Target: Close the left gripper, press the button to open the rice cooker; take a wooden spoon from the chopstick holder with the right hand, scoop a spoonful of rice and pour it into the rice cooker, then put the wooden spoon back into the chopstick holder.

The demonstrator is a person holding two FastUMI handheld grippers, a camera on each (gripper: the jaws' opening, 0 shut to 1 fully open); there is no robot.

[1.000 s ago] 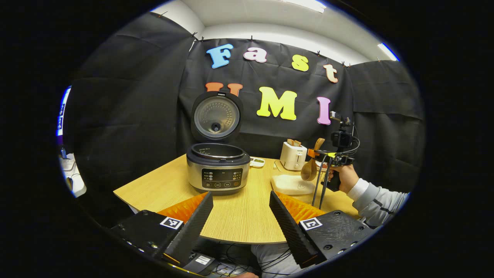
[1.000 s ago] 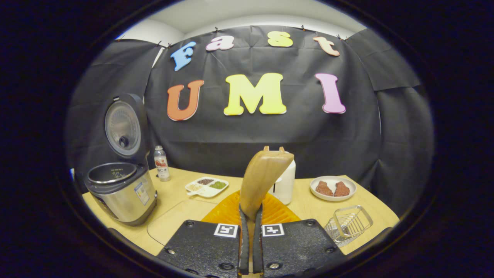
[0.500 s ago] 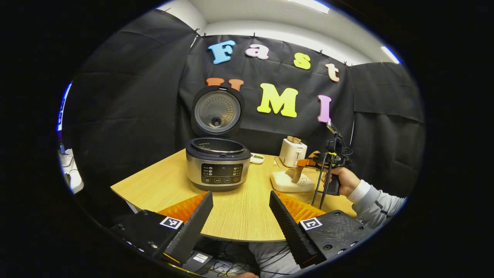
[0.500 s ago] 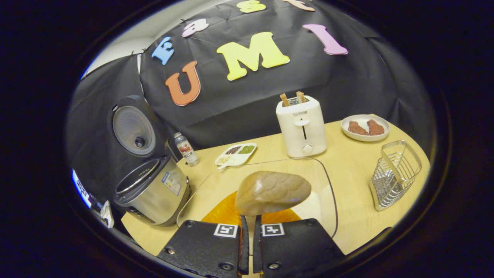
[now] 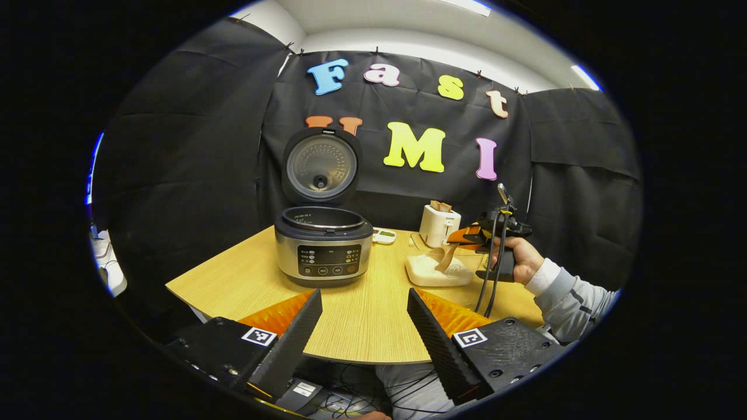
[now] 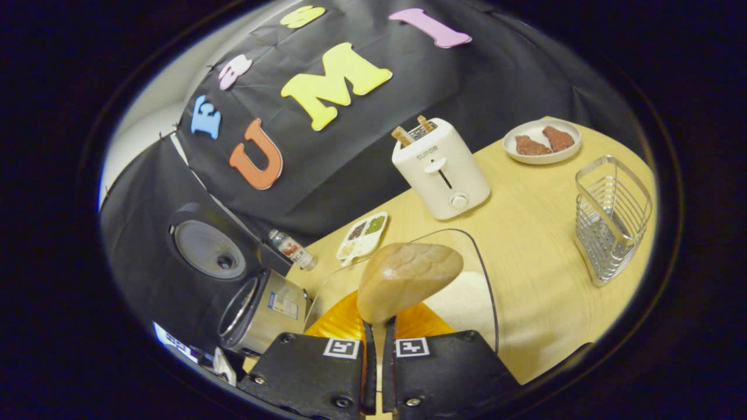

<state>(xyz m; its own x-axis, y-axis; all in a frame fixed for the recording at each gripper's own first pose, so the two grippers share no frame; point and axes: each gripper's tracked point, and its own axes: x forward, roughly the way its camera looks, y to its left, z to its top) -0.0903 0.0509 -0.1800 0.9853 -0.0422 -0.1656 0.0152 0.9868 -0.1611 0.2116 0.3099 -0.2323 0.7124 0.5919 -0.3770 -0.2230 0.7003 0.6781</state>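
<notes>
My right tool (image 6: 377, 373) is clamped on the handle of the spoon (image 6: 408, 277), both fingers pressing the handle with only its width between them. The bowl of the spoon points forward and down over the rice tray (image 6: 461, 303), which lies on the worktop (image 6: 537, 245). In the left gripper view the spoon's (image 5: 444, 256) tip sits at the rice (image 5: 429, 269); I cannot tell whether it has entered the grain.

My left tool (image 5: 363, 338) is held wide open over the near worktop edge and grips nothing.

The cooker (image 5: 323, 248) stands open, lid (image 5: 320, 166) upright, well apart from the rice tray. The holder (image 6: 611, 219) stands to the right of the tray, beside the toaster (image 6: 440, 169).

Handling judgement:
- The spoon is stiff, light wood with a smooth finish; it could twist in the grip under load.
- I judge the hold is low on the handle, leaving a long lever to the bowl. Keep the grip firm.
- Loose rice spills easily. I would keep the bowl level during transfer.
</notes>
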